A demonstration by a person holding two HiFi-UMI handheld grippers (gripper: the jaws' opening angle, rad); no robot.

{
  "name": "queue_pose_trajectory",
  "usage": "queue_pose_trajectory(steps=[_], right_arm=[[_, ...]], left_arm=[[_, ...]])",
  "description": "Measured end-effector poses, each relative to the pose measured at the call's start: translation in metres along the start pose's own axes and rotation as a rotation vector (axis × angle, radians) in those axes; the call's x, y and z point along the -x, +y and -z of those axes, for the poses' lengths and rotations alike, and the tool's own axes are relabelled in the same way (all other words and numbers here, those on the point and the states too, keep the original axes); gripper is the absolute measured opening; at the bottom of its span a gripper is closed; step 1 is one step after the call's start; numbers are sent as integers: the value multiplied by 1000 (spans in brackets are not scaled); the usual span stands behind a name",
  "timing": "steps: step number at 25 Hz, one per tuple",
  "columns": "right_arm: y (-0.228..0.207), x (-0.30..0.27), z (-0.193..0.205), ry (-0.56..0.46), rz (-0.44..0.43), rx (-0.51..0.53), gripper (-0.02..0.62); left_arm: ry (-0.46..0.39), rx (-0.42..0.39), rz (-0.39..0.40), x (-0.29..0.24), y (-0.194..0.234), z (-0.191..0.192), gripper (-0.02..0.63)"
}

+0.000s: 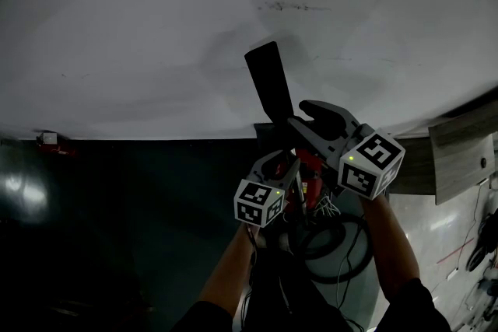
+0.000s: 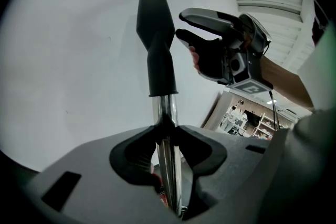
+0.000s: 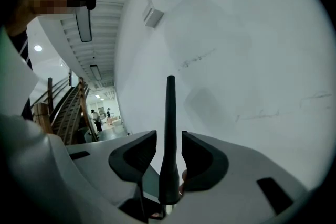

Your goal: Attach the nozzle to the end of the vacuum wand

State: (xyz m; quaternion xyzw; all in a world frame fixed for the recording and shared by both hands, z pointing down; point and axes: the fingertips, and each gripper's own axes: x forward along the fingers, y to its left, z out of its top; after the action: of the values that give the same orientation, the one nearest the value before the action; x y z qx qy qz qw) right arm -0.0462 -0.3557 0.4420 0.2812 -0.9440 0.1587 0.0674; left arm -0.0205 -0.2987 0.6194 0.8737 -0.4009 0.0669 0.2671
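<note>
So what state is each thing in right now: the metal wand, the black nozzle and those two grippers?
nozzle: fitted over the end of the wand.
wand: clamped between the left gripper's jaws.
left gripper: shut on the wand.
right gripper: open, jaws either side of the nozzle, not pressing it.

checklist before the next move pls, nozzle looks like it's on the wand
1. nozzle over the end of the wand: ok, its collar covers the wand's tip.
2. nozzle fully locked on: cannot tell, no catch shows.
3. left gripper clamped on the wand: ok, both pads press on it.
4. right gripper free of the nozzle: ok, jaws apart with a gap on each side.
5. nozzle in line with the wand: ok, straight in the left gripper view.
</note>
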Motion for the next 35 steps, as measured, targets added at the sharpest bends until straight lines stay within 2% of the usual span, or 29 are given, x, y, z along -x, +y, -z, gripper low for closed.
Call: queue_pose_trajectory(steps=[5, 10, 14, 17, 21, 26, 31, 35], right_arm=[[-2, 28, -6, -66, 31, -33, 138], [-3, 49, 1, -95, 47, -68, 138], [-4, 61, 9, -102, 60, -99, 138], [-2, 69, 13, -110, 70, -107, 138], [10, 86, 11, -125, 83, -99, 138], [36, 111, 4, -154, 84, -120, 132], [66, 141, -13, -220, 121, -119, 56], [92, 163, -32, -285, 128, -117, 31]], left_arm=[[-3, 30, -16, -5, 14, 1, 138], [9, 13, -10, -7, 14, 3, 143], [28, 18, -12, -4, 13, 8, 193], [27, 33, -28, 6, 14, 9, 209], [-17, 44, -48, 36, 3, -6, 206], [-72, -31, -68, 80, -35, -52, 138], [-135, -141, -101, 118, -82, -107, 62], [-190, -202, -120, 149, -116, -139, 6]])
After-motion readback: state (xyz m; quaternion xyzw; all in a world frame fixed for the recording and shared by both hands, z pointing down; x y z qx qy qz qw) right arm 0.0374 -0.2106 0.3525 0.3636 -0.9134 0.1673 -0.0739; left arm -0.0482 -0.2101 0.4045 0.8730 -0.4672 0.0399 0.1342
